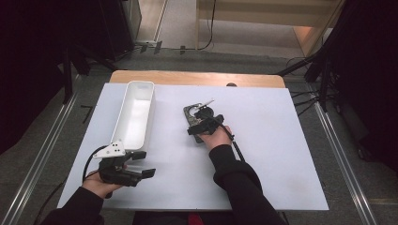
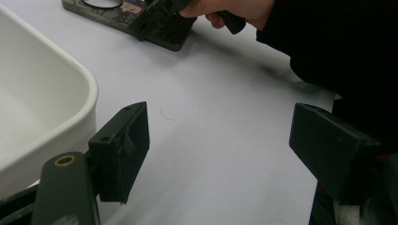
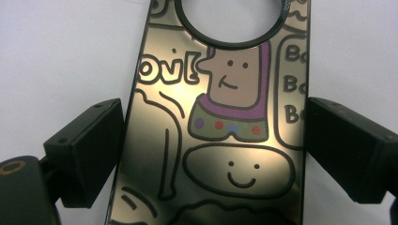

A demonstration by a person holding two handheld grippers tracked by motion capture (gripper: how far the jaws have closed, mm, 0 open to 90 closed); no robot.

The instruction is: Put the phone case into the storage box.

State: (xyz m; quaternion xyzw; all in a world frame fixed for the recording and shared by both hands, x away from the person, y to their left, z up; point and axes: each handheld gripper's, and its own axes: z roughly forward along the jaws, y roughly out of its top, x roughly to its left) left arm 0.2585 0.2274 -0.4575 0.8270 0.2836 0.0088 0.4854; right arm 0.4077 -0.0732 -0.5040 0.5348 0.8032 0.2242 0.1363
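From the high view, the right tongs [image 1: 201, 123] are hovering over a flat phone case [image 1: 191, 115] lying near the middle of the white surface [image 1: 281, 154], the person's right hand [image 1: 217, 137] gripping the handle behind them. Over at the near left corner, the left tongs [image 1: 143, 164] are sitting low in the left hand [image 1: 99, 183], pointing to the right, just below the near end of a long white tray [image 1: 136, 112]. The tray is lying lengthwise toward the far edge, well apart from the case.

Switching to the left gripper view, the left tongs [image 2: 218, 154] are standing wide apart with bare white surface [image 2: 211, 117] between the pads, gripping nothing at all. The rounded corner of the tray [image 2: 56, 93] is sitting just beside the left pad. Up top, the case [image 2: 112, 11] is lying flat with the right hand [image 2: 225, 9] over its near end.

Now the right gripper view: the right tongs [image 3: 213, 150] are straddling the case [image 3: 211, 154], one pad at each long edge, released and flanking it. Whether the pads are touching the edges, I cannot tell. The case is showing a glossy cartoon print with smiling figures and a round camera opening [image 3: 230, 18] at the far end.
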